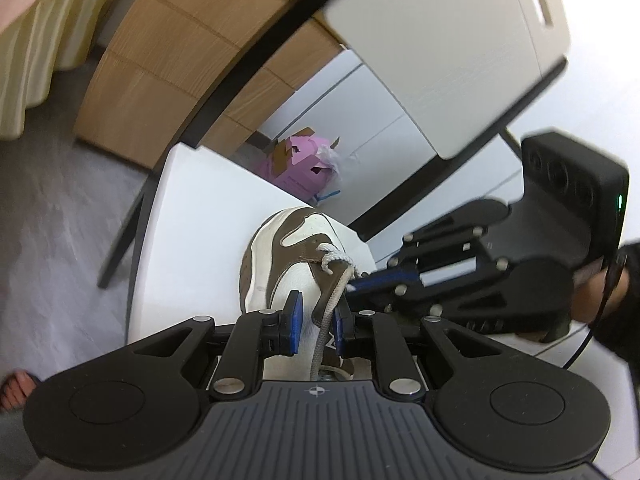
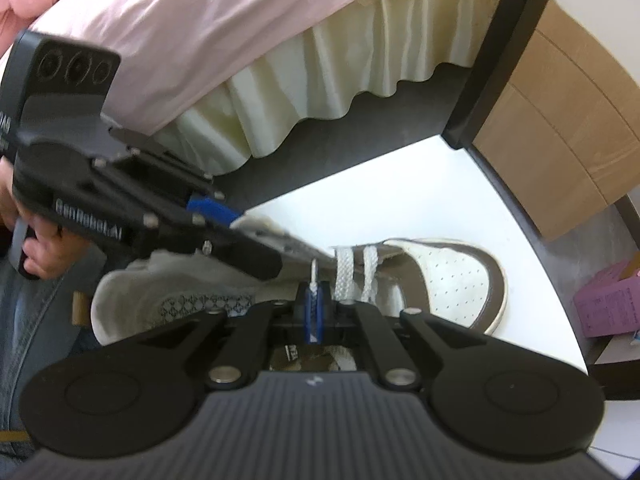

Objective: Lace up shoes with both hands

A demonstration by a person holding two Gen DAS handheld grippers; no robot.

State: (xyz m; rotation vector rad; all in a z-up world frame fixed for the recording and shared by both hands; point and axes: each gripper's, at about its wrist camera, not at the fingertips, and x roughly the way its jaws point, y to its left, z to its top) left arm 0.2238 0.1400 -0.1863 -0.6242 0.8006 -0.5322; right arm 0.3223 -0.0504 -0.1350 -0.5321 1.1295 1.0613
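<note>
The brown-and-white shoe lies on the white desk, its toe pointing away from the left wrist camera, so both claws can reach the eyelet rows from the ankle end. The left claw is parted, one blue pad on each side of the shoe's brown eyelet flap and the lace running between them; whether a pad touches the lace I cannot tell. This placing looks meant to steady the flap or catch the lace once it comes through.

The right claw is clenched, its pads pressed together on the stiff tip of the lace, which sticks up just behind the crossed white lace bands over the tongue. Gripping at the tip likely gives the control needed to poke it through an eyelet. In the right wrist view, the left claw reaches over the shoe's collar from the heel side. Only the toe-end rows look laced, so most of the job seems left.
</note>
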